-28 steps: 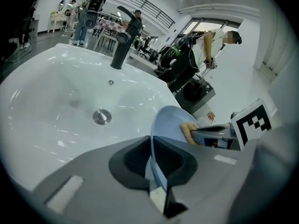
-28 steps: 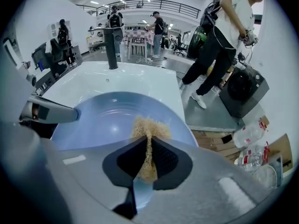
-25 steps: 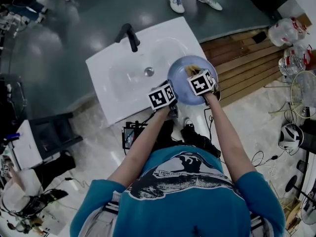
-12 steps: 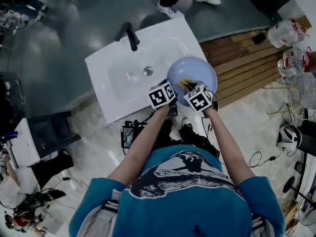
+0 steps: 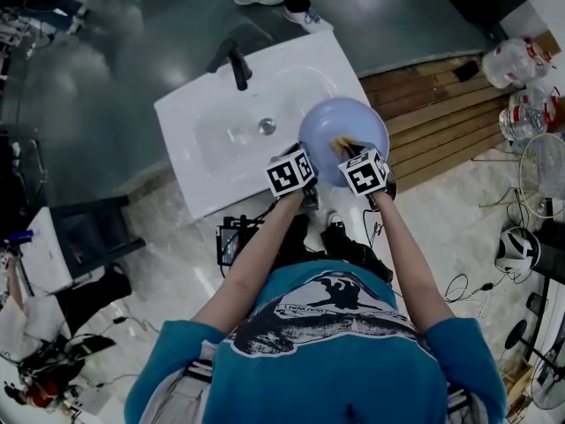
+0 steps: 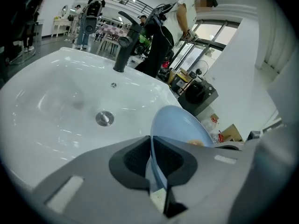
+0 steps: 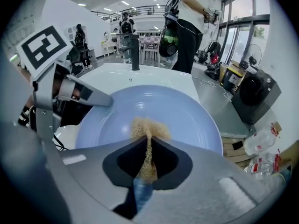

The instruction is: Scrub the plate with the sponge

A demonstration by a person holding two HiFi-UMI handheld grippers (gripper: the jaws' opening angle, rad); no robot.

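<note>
L gripper (image 5: 305, 159) (image 6: 150, 146): jaws closing, clamped on the near-left rim of the round pale-blue plate (image 5: 344, 113) (image 6: 176, 122) (image 7: 187, 113), one pad on each face of the rim. From this gripper's view the plate shows nearly edge-on and runs up and away from the jaws.

R gripper (image 5: 346, 148) (image 7: 148, 146): jaws squeezed almost together on the tan, coarse-textured sponge (image 5: 339, 141) (image 7: 148, 125). The sponge is pinched thin btwn the pads, and its free end spreads out and lies against the plate's inner face, roughly mid-plate on the near side. A bit of it also peeks over the jaw in the L gripper view (image 6: 196, 143).

The plate is held in the air over the front right corner of the white rectangular sink (image 5: 221, 144) (image 6: 56, 101), partly overhanging its right edge. It touches the two grippers' loads only: L jaws at the rim, sponge inside. In the R gripper view, the L gripper (image 7: 105, 101) meets the rim at the plate's left.

The sink has a metal drain (image 5: 267, 126) (image 6: 104, 119) in the bowl and a black tap (image 5: 234, 64) (image 6: 126, 43) (image 7: 134, 52) at the far edge, well apart from the plate. A person (image 6: 180, 22) (image 7: 187, 22) stands beyond the sink. Wooden slats (image 5: 441, 104) lie to the right of it.
</note>
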